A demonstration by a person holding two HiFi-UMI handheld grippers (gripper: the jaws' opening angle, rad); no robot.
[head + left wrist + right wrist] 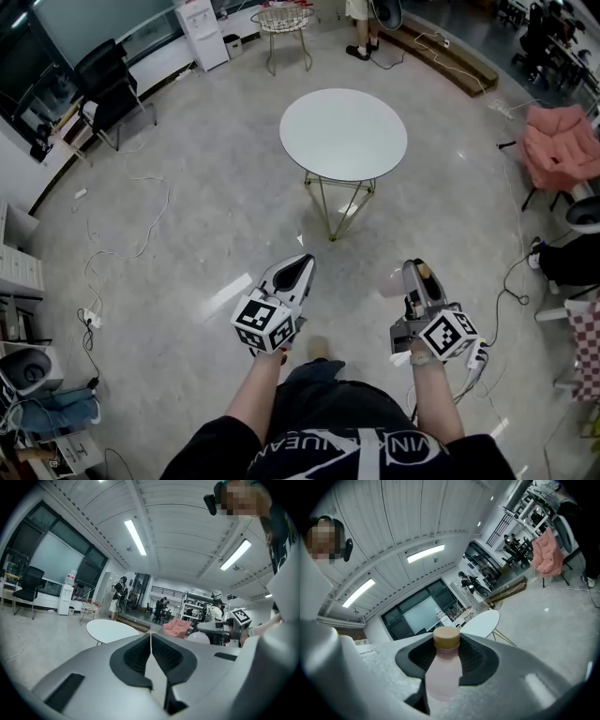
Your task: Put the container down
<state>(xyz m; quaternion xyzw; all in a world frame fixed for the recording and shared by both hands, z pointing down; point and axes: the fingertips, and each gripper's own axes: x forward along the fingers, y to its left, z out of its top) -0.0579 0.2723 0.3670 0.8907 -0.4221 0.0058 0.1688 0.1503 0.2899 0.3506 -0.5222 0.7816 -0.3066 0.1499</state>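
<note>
The right gripper pinches a pale pink bottle with a tan cap, on the near side of the round white table. The left gripper has its jaws pressed together, empty.

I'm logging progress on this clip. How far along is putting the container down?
Done: the pink, tan-capped container is clamped in the right gripper. In hand: it hangs in the air above the floor, short of the round white table. Left: reaching a surface, setting it down and opening the jaws. The left gripper is shut and empty.
</note>
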